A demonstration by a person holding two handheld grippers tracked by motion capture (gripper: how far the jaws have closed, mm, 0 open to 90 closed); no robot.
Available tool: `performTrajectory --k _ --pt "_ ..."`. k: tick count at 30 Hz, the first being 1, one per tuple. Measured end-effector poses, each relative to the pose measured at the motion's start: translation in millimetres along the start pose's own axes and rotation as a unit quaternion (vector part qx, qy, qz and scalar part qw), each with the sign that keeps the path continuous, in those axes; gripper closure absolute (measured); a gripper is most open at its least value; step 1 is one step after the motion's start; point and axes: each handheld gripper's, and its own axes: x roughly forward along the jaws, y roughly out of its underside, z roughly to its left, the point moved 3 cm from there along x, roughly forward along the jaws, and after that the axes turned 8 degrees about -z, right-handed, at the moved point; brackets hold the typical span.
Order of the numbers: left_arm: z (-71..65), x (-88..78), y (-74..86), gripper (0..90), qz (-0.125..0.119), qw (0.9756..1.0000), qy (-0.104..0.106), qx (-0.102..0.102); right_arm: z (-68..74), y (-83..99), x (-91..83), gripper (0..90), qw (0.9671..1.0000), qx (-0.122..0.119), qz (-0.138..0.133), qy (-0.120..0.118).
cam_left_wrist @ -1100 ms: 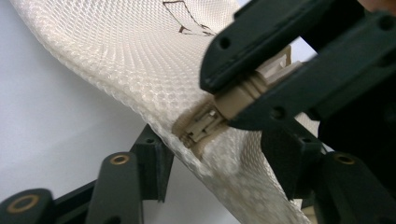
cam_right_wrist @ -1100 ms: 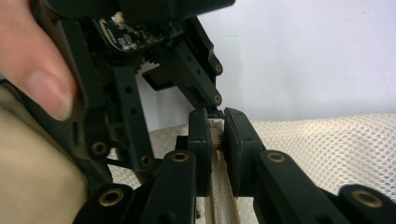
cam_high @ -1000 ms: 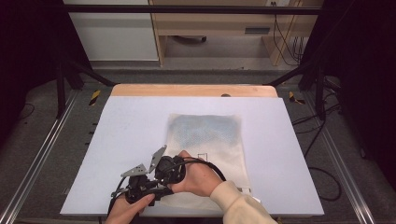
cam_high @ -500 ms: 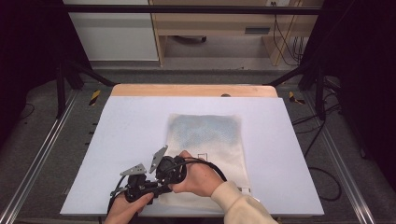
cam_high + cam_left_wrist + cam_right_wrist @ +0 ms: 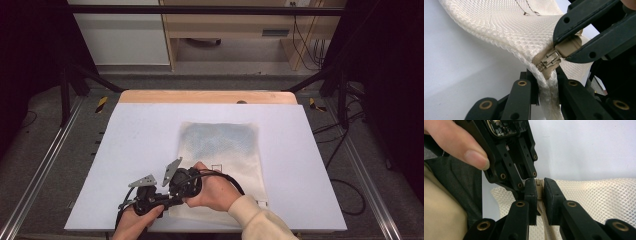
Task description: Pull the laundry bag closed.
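Two claws: both mine, meeting at the mesh bag's (image 5: 220,165) seven-o'clock corner on the table (image 5: 125,150).
Left gripper (image 5: 548,82): jaws just closed, pinching the bag edge to anchor it.
Right gripper (image 5: 540,188): clamped on the zipper pull (image 5: 564,48), ready to draw it.

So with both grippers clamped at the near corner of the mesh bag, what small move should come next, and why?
Probably a slow pull of the right gripper along the zipper, away from the left gripper. Its jaws pinch the tan zipper pull, and the left gripper has just closed on the mesh bag edge beside the slider, anchoring the corner. The bag looks zipped shut.
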Motion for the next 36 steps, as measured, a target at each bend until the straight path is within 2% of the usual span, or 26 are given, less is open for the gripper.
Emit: performTrajectory --k 4,17,36 --pt "0.8 -0.4 0.1 82.5 0.004 1.0000 -0.002 0.005 0.4 3.3 0.8 81.9 1.0000 -0.005 0.001 0.001" --pt "3.0 -2.2 0.2 84.0 0.007 1.0000 -0.006 0.002 1.0 2.7 1.7 82.0 0.9998 -0.017 0.012 0.004" --pt "2.6 -5.8 -3.2 84.1 -0.005 1.0000 0.000 -0.004 0.6 10.6 -5.1 82.1 0.9994 -0.025 0.021 0.008"
